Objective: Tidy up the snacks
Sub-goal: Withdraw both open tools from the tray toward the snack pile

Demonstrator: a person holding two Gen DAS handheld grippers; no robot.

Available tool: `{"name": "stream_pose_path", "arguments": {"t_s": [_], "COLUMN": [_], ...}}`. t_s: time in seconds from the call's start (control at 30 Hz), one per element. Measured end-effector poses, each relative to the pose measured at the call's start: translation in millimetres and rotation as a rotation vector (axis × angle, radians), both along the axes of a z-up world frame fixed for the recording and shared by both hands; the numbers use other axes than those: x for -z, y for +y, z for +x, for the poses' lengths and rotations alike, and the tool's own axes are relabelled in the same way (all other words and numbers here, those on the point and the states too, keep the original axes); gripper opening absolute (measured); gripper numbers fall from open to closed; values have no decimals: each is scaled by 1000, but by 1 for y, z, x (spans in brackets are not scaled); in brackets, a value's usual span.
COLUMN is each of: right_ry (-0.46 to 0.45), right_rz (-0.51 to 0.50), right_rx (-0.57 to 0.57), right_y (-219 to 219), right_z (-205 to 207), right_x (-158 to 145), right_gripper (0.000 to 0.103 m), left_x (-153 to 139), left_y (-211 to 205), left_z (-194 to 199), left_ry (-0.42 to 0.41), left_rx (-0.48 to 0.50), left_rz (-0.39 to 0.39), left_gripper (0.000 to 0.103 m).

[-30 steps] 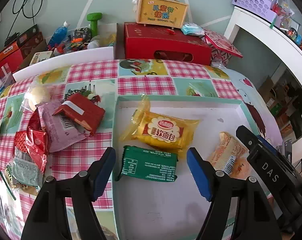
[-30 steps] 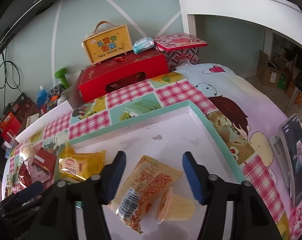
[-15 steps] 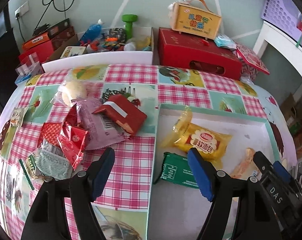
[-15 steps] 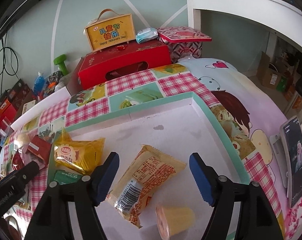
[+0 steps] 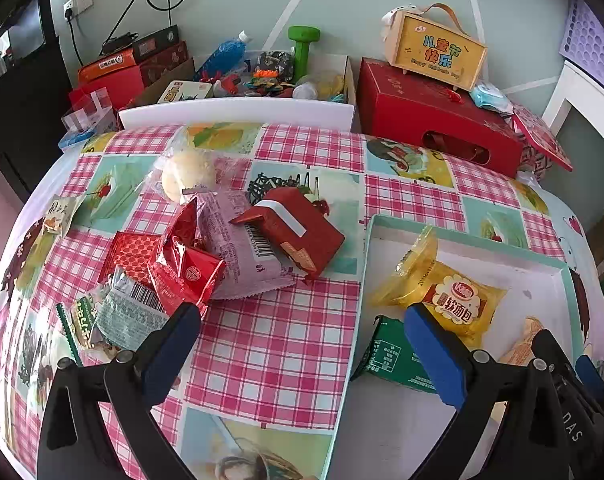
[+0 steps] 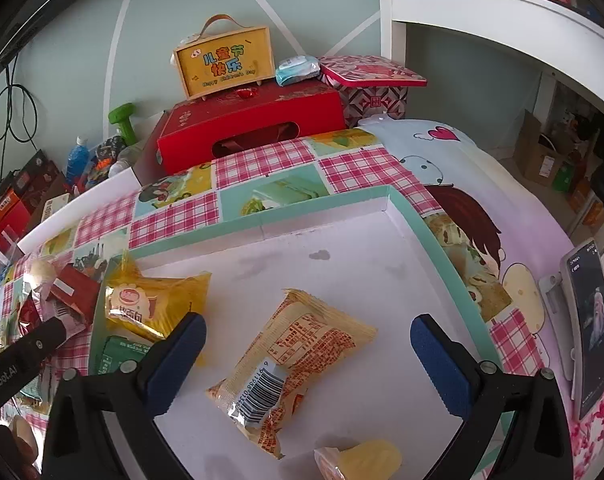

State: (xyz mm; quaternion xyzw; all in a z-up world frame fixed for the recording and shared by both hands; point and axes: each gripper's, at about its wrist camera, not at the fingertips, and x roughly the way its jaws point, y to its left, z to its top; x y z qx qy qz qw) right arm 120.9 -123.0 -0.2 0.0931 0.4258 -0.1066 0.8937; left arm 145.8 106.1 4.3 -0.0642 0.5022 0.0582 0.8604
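Note:
A white tray with a teal rim point(image 5: 365, 264) point(image 6: 430, 232) lies on the checked tablecloth. In it are a yellow bread pack point(image 5: 446, 294) point(image 6: 149, 304), a green pack point(image 5: 394, 356) point(image 6: 119, 354), an orange wrapper point(image 6: 297, 364) and a yellow jelly cup point(image 6: 362, 458). Left of the tray lies a heap of loose snacks: a red box point(image 5: 297, 234), a purple pack point(image 5: 237, 248), red packets point(image 5: 185, 268), a round bun point(image 5: 187, 174). My left gripper point(image 5: 297, 328) hangs open above the cloth at the tray's left rim. My right gripper point(image 6: 308, 330) hangs open over the orange wrapper.
Behind the table stand a red gift box point(image 5: 434, 120) with a yellow handled box point(image 5: 438, 54) on top, and a white bin of clutter point(image 5: 261, 80). A phone point(image 6: 588, 320) stands on a holder at the right. A white shelf point(image 6: 482, 20) rises at the far right.
My left gripper has swung left, off the tray's inside toward the snack heap. My right gripper has drawn back and up a little; both stay open and empty.

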Motion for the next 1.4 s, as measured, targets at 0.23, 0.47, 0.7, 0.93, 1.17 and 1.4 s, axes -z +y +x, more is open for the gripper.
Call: {"name": "stream_pose_path", "arguments": {"t_s": [0.23, 0.47, 0.7, 0.93, 1.17, 1.4], "right_ry": [26, 73, 80, 54, 35, -1], "right_rz": [13, 2, -11, -18, -39, -8], "right_rx": [15, 33, 4, -101, -203, -304], "right_y": [0, 6, 25, 66, 113, 159], "right_z": [-7, -9, -8, -6, -5, -6], "right_x": [-8, -9, -11, -18, -20, -19], "right_gripper": [103, 103, 103, 103, 103, 103], "left_x": [2, -3, -9, -14, -15, -15], "left_y": [4, 26, 58, 93, 130, 167], "left_z": [-3, -11, -20, -33, -39, -45], "left_ry": [32, 44, 42, 38, 34, 19], "left_rx": [14, 17, -8, -50, -113, -181], "left_rz": [33, 75, 97, 74, 34, -16], "left_gripper": [101, 101, 101, 101, 101, 101]}}
